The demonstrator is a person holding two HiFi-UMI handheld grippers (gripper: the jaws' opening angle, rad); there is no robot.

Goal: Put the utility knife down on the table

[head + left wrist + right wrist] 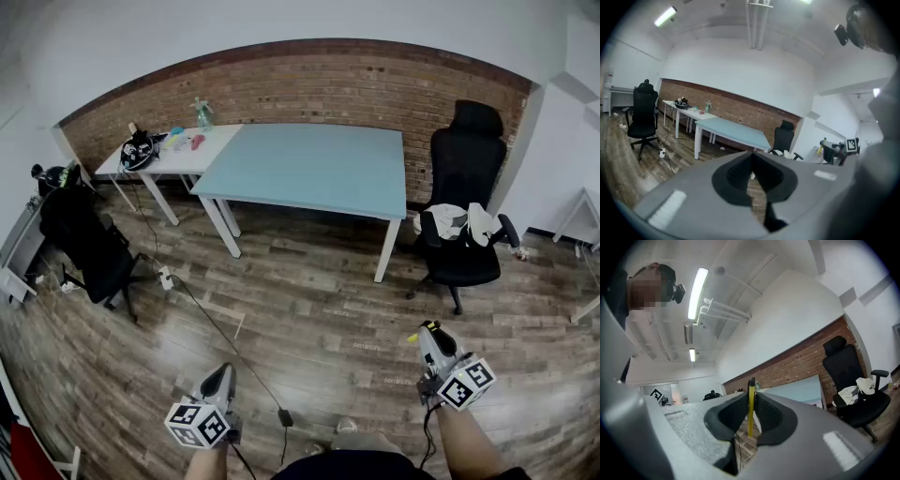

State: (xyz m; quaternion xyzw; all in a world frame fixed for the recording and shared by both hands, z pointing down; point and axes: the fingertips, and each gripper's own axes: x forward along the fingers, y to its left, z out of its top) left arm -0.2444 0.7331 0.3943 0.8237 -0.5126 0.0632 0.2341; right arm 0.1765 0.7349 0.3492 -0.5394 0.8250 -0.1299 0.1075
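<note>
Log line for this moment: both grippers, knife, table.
right gripper: shut on utility knife | left gripper: shut, empty | blue table: far ahead | placement: not yet done

The knife (750, 408) is mostly buried between the jaws, just a yellow edge showing. Clutter (155, 145) on the white table (217, 141) is too small to tell.

Left gripper (221, 373) tilted slightly down, jaws together, empty. Right gripper (429, 330) level, jaws clamped on utility knife (750, 406).
</note>
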